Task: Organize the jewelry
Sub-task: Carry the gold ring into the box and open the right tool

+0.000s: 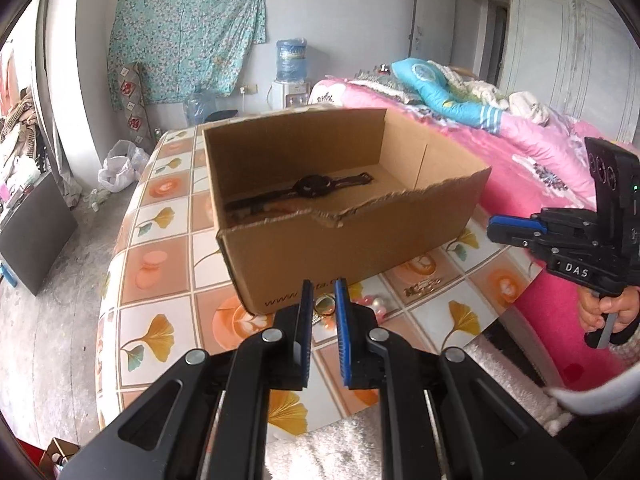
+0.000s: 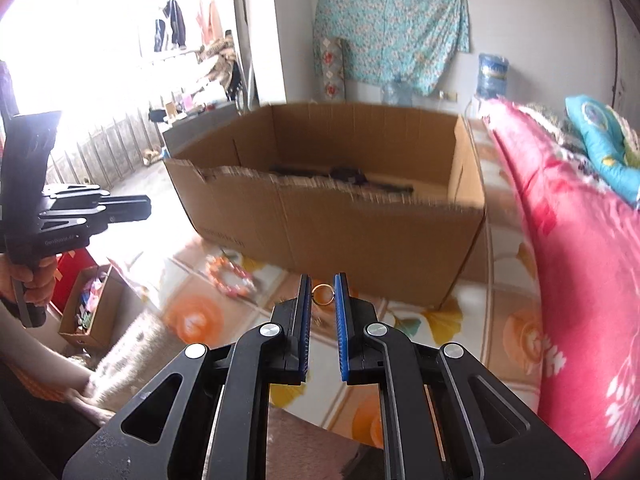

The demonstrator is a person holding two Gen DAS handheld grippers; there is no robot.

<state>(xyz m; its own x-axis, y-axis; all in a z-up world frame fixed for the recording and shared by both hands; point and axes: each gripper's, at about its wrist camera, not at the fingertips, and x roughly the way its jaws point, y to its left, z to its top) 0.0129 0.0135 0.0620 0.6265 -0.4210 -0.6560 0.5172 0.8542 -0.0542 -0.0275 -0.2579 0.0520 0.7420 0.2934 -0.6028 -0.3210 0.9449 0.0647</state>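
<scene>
An open cardboard box (image 1: 352, 232) (image 2: 340, 224) stands on the table with a black wristwatch (image 1: 312, 187) (image 2: 352, 176) lying inside. My left gripper (image 1: 324, 286) hovers above the table just in front of the box, shut on a small gold ring (image 1: 325, 307). My right gripper (image 2: 322, 278) is also in front of the box and pinches a gold ring (image 2: 322, 294) between its blue pads. A pink and pearl bead bracelet (image 1: 374, 307) (image 2: 231, 277) lies on the table by the box. Each gripper shows in the other's view: right gripper (image 1: 491, 227), left gripper (image 2: 146, 206).
The table (image 1: 160, 256) wears an orange and white tiled cloth with leaf prints. A bed under a pink floral blanket (image 1: 532, 152) (image 2: 572, 264) runs along the right side. A small open carton (image 2: 94, 308) sits on the floor at left. A water dispenser (image 1: 291, 68) stands by the far wall.
</scene>
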